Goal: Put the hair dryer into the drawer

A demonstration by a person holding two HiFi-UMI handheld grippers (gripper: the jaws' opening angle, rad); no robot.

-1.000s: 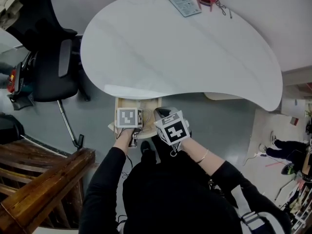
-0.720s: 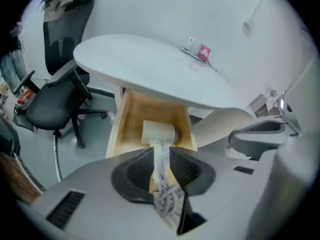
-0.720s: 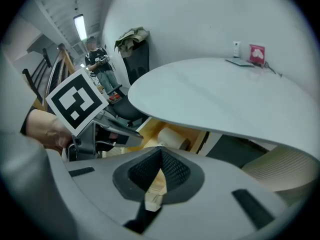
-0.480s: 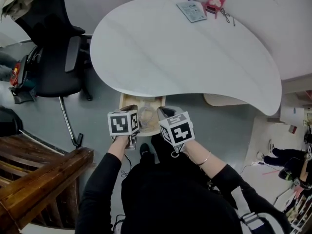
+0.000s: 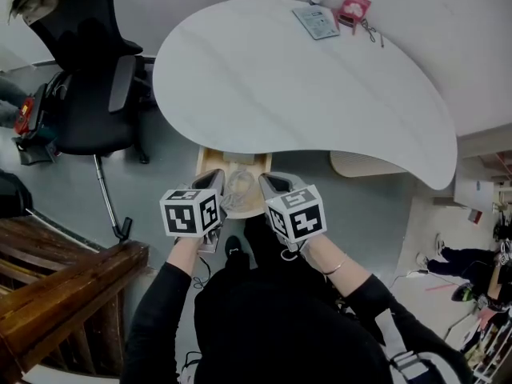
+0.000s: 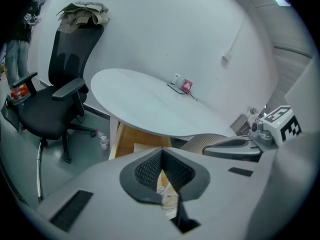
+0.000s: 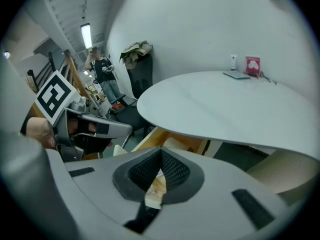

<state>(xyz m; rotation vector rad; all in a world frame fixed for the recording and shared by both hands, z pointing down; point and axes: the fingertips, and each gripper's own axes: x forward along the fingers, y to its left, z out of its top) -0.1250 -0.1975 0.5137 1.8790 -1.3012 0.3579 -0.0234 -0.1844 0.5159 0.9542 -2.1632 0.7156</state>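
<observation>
A wooden drawer (image 5: 210,163) stands pulled out under the near edge of the white table (image 5: 304,86). Inside it lies a pale, clear-wrapped thing (image 5: 240,189); I cannot tell whether it is the hair dryer. Both grippers hover above the drawer's front, side by side. My left gripper (image 5: 218,177) is shut with nothing between its pads, and the drawer's contents (image 6: 167,198) show below its jaws. My right gripper (image 5: 266,182) is also shut and empty, over the drawer's edge (image 7: 156,185). Each gripper sees the other beside it.
A black office chair (image 5: 88,94) stands left of the table. Dark wooden stairs (image 5: 64,294) fill the lower left. A booklet (image 5: 314,21) and a pink box (image 5: 353,8) lie at the table's far edge. A beige seat (image 5: 368,164) is tucked under the right side.
Both grippers have risen from the drawer toward the head camera, the left one more. The left gripper was down at the drawer's front a second ago and now hangs above it.
</observation>
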